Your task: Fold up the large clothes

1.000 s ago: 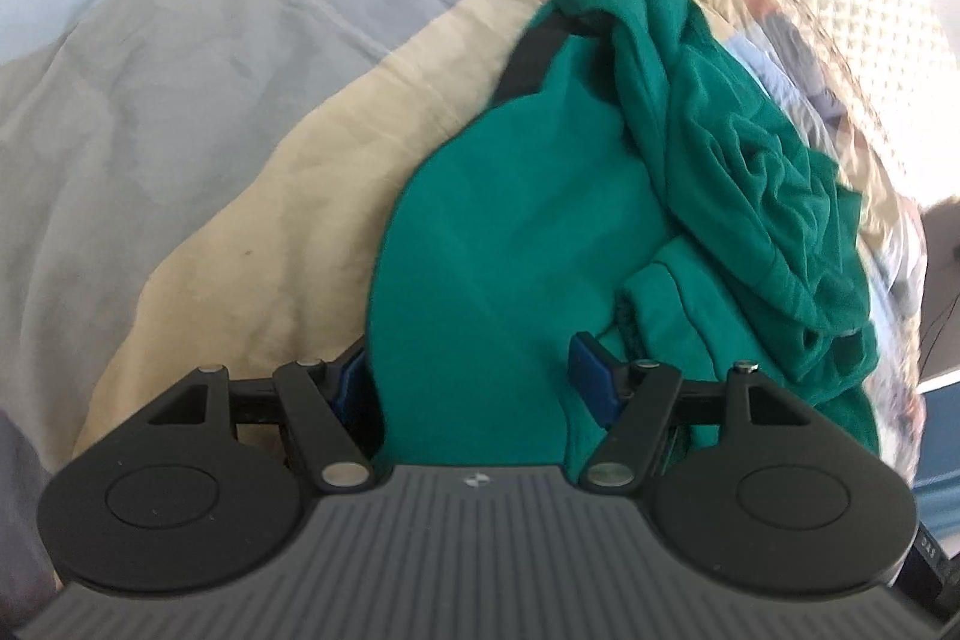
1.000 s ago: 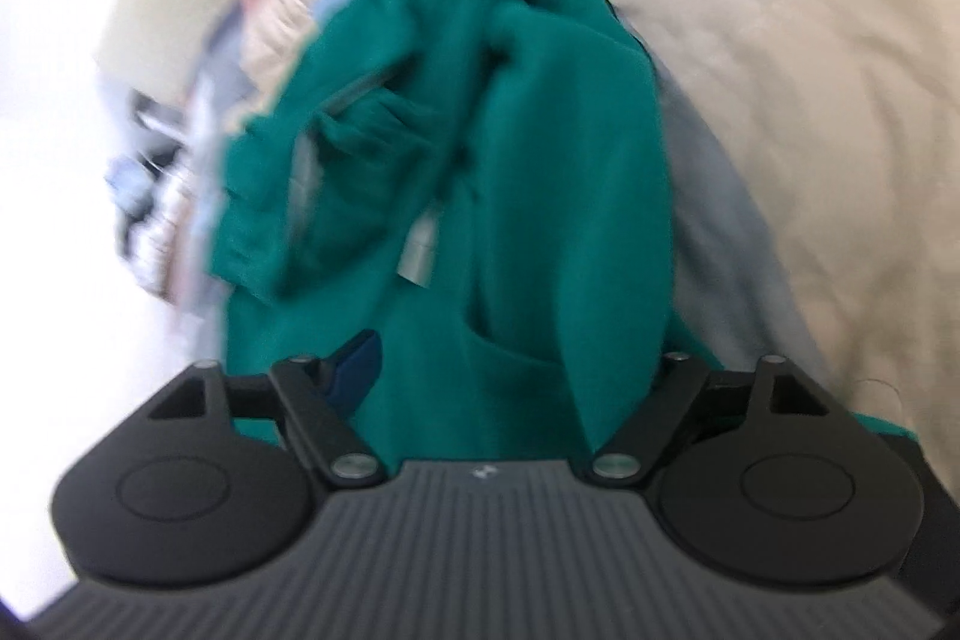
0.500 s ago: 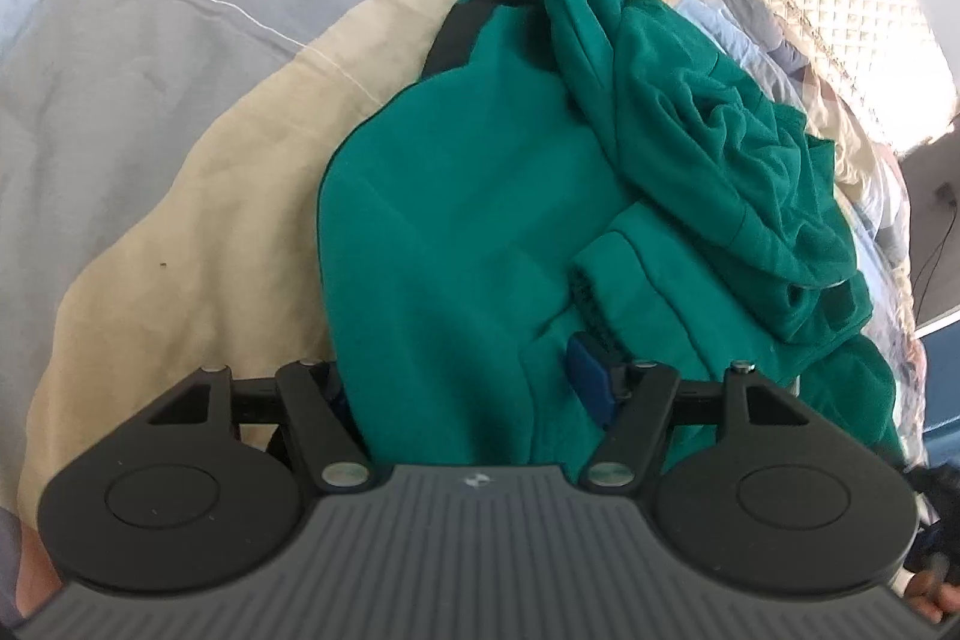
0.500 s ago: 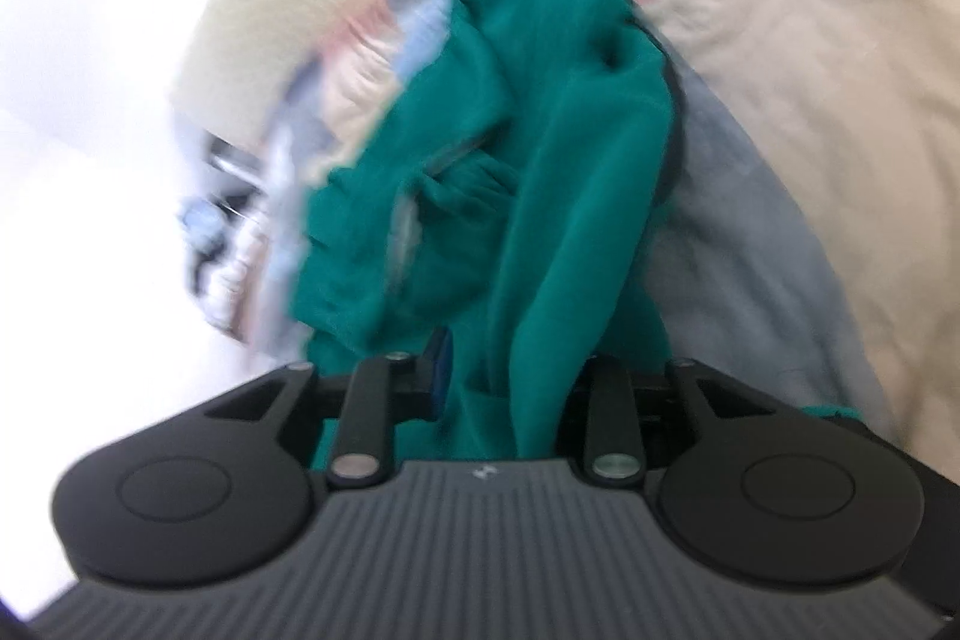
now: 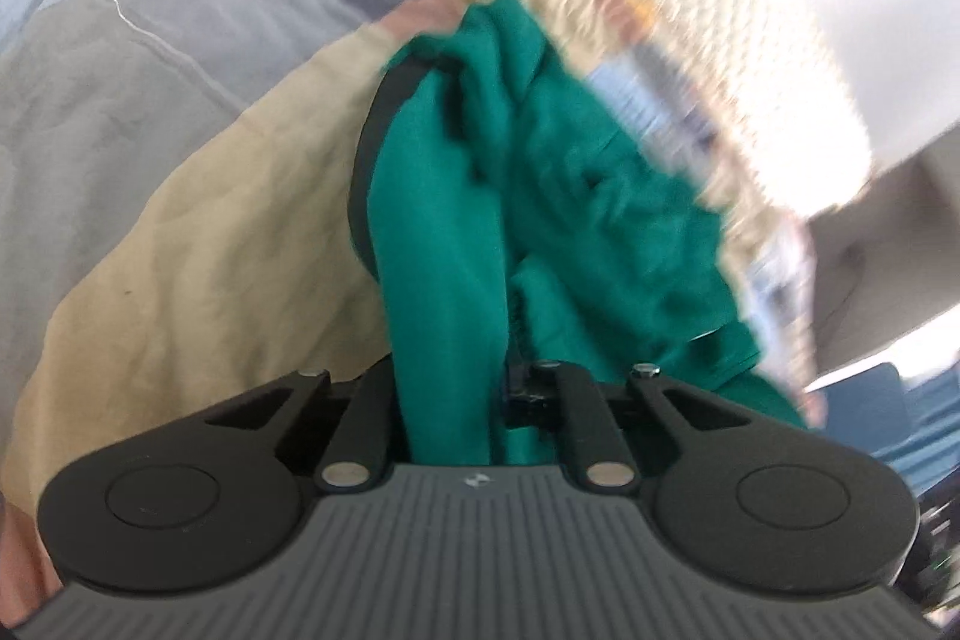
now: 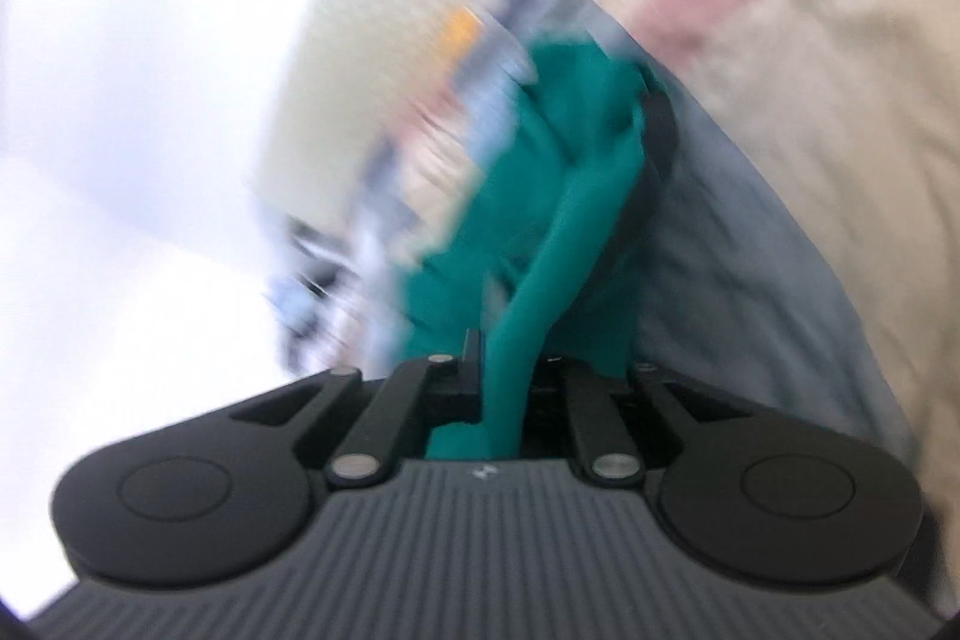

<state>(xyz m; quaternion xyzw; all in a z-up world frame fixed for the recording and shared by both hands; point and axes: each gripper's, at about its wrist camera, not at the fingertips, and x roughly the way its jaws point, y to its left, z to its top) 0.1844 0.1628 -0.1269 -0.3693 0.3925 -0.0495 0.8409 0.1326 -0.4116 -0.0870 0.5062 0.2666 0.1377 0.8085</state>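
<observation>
Your left hand-held gripper [image 5: 447, 394] has just been closing and now pinches a fold of the green garment [image 5: 558, 196], which runs from bottom centre up the middle of the frame. Your right hand-held gripper [image 6: 501, 388] has just snapped closed on another green fold. Patchwork bedspread [image 5: 180, 112] lies beneath, left of frame.

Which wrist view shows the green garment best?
The left wrist view: the green garment fills more of the frame, with folds and a dark edge readable. The right wrist view shows it heavily blurred, a narrow strip rising from the jaws.
</observation>
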